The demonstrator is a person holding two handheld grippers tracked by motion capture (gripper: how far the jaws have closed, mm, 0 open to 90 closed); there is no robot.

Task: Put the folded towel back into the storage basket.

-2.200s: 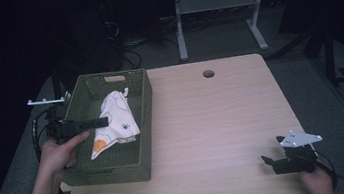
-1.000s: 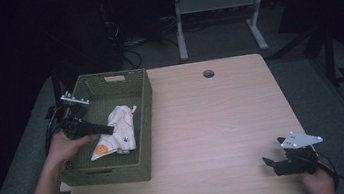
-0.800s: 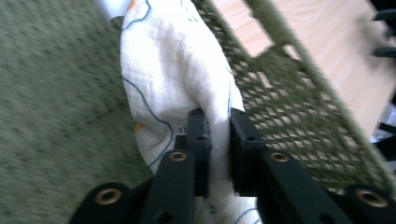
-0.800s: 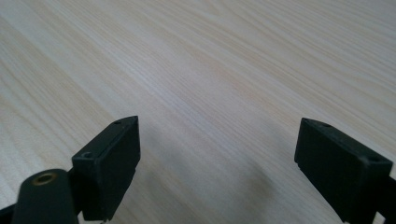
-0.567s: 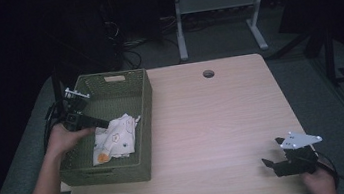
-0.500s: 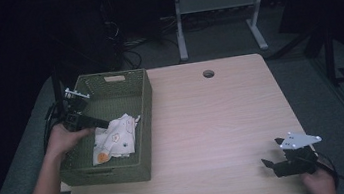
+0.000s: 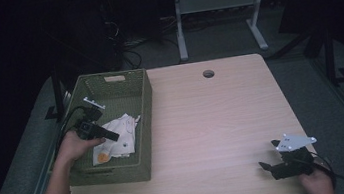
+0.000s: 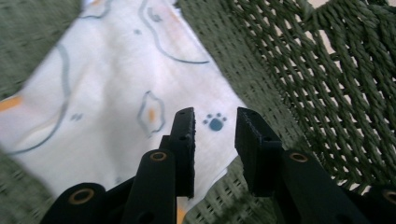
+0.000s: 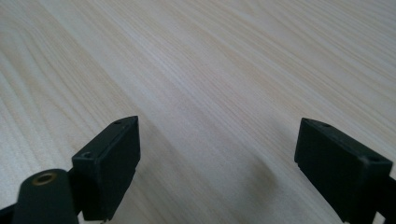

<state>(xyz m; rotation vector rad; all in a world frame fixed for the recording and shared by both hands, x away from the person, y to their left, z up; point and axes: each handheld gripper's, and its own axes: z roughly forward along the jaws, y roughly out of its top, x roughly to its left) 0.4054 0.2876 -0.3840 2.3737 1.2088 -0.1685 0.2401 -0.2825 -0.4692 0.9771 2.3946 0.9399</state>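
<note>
A white cloth (image 7: 124, 127) printed with orange and blue shapes lies crumpled in the green woven basket (image 7: 144, 105) on the table's left side. My left gripper (image 7: 113, 136) hovers over the cloth inside the basket. In the left gripper view its jaws stand a little apart with nothing between them, and the cloth (image 8: 116, 88) with a blue paw print lies just beyond, beside the basket wall (image 8: 308, 79). My right gripper (image 7: 266, 167) rests near the table's front right corner. It stands wide open (image 9: 217, 154) over bare wood.
The light wooden table (image 7: 213, 121) has a round cable hole (image 7: 208, 73) near its far edge. A white desk frame (image 7: 218, 5) and cables stand on the dark floor beyond. The right gripper's grey plate (image 7: 294, 142) sits above the hand.
The left gripper lowered the cloth from above the basket down into it, let go, and drew back toward the basket's left side. The right gripper stayed put.
</note>
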